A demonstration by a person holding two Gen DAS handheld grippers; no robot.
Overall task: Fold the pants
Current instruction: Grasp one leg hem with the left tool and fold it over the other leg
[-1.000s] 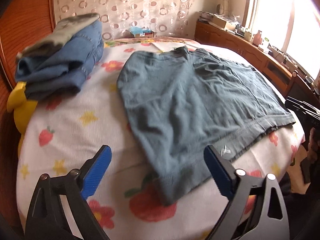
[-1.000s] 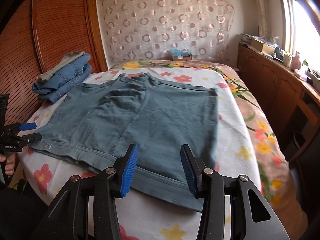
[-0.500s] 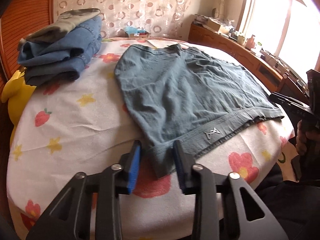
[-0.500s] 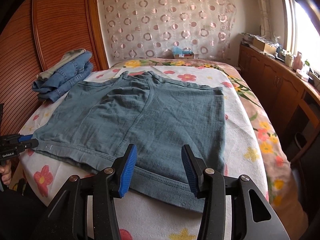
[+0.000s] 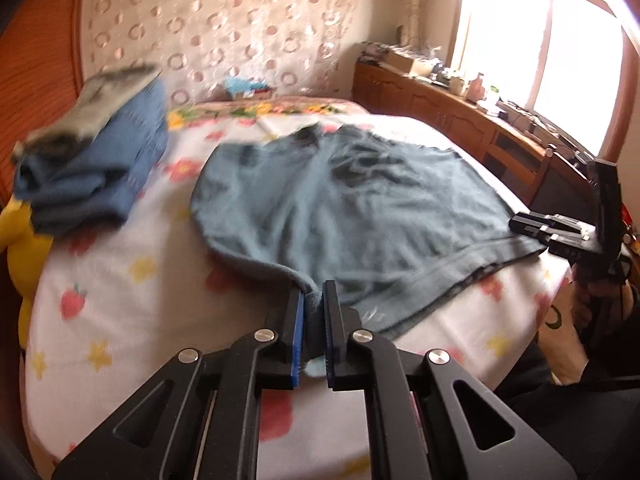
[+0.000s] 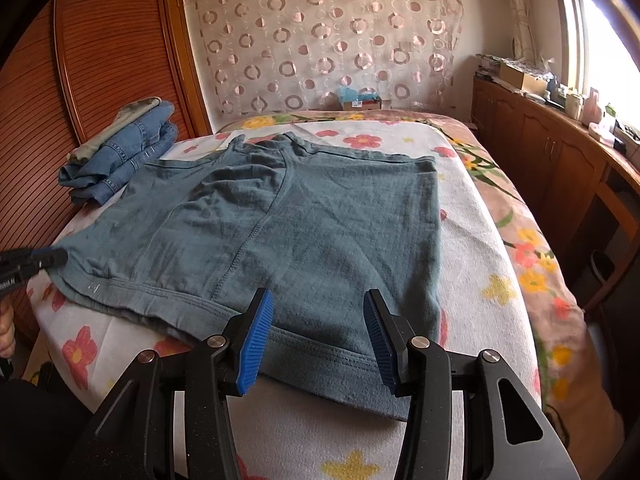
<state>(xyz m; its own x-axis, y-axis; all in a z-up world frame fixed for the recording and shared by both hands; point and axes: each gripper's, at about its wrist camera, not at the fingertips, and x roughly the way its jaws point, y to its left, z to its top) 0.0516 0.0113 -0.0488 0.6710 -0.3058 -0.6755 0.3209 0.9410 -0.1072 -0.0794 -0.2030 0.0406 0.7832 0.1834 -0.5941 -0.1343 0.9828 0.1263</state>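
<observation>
Pants (image 5: 360, 208) corner in L gripper (image 5: 313, 332)

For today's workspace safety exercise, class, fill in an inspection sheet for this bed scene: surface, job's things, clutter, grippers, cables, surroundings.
Surface: white flower-print bedspread, wrinkled.
Job's things: teal cotton shorts spread flat; near corner lifted.
Clutter: folded blue denim pile; yellow plush toy at bed edge.
Grippers: left gripper shut on shorts corner; right gripper open, fingers straddling the waistband hem.
Cables: nothing seen.
Surroundings: wooden cabinet under window; circle-pattern curtain.
</observation>
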